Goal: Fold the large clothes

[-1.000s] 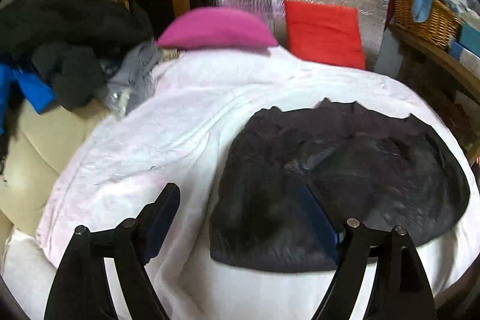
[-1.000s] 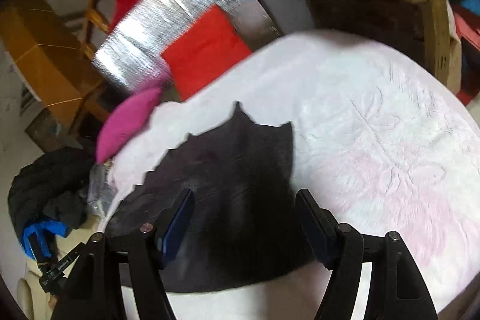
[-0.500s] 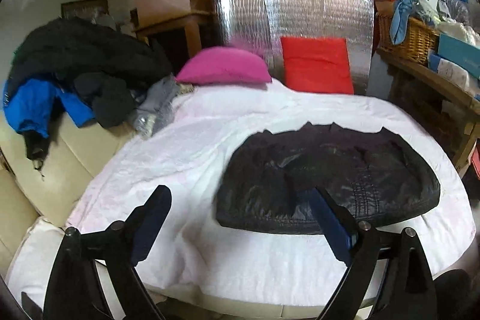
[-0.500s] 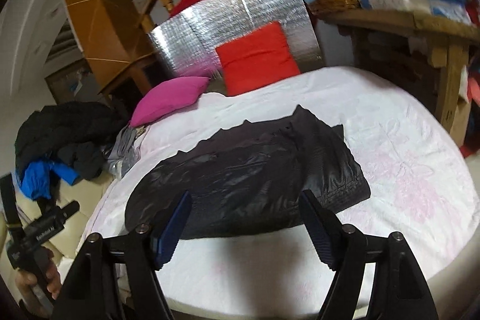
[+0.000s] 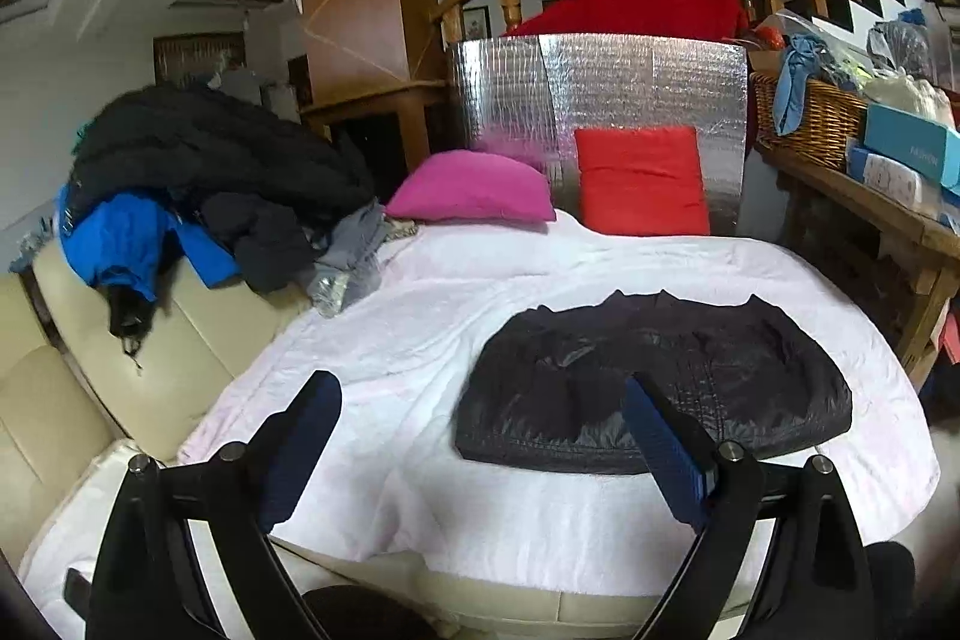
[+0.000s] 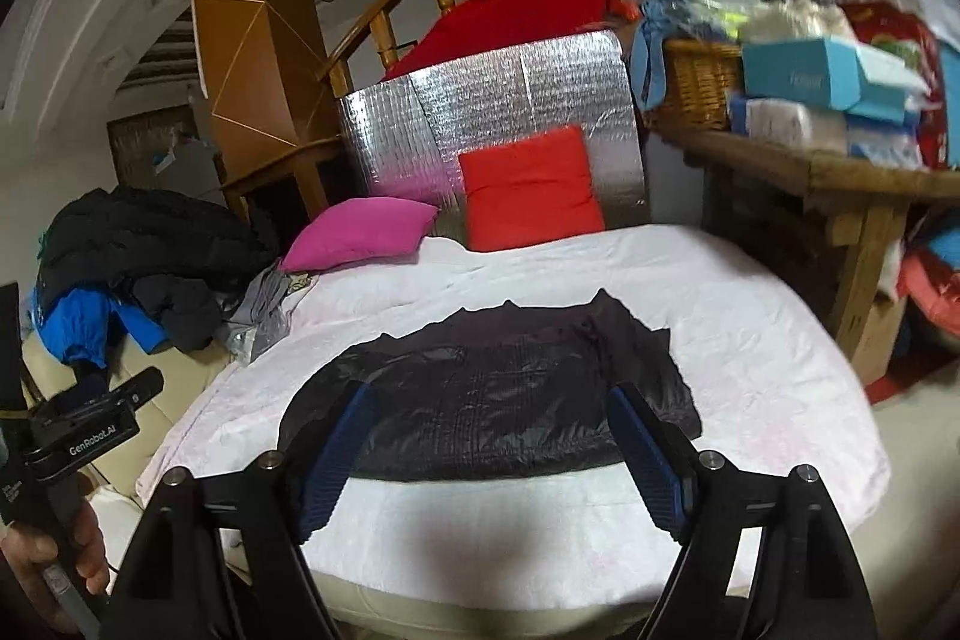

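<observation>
Black, shiny and quilted, the folded jacket (image 5: 654, 394) lies flat on the white blanket (image 5: 420, 316) just ahead of both your tools, its near edge facing you. Your left tool (image 5: 480, 436) stands open and empty; its right finger overlaps the jacket only in view, and nothing sits between its pads. Your right tool (image 6: 492, 436) has just been opening and also holds nothing, with the jacket beyond its fingertips.

Expect the jacket to be light, soft and slippery: the slick shell will likely slide over itself and over the plush blanket, and the padded layers may spring apart. If you take it up again, pinch through all the layers at the two near corners, one per tool, rather than the middle.

Count one folded jacket ahead. Off to the left of the left tool, one heap of dark clothes (image 5: 198, 160) waits on the cream sofa (image 5: 174, 352), with one blue garment (image 5: 120, 238) in it. Beyond the jacket sit two cushions: one pink (image 5: 474, 190), one red (image 5: 642, 178).
</observation>
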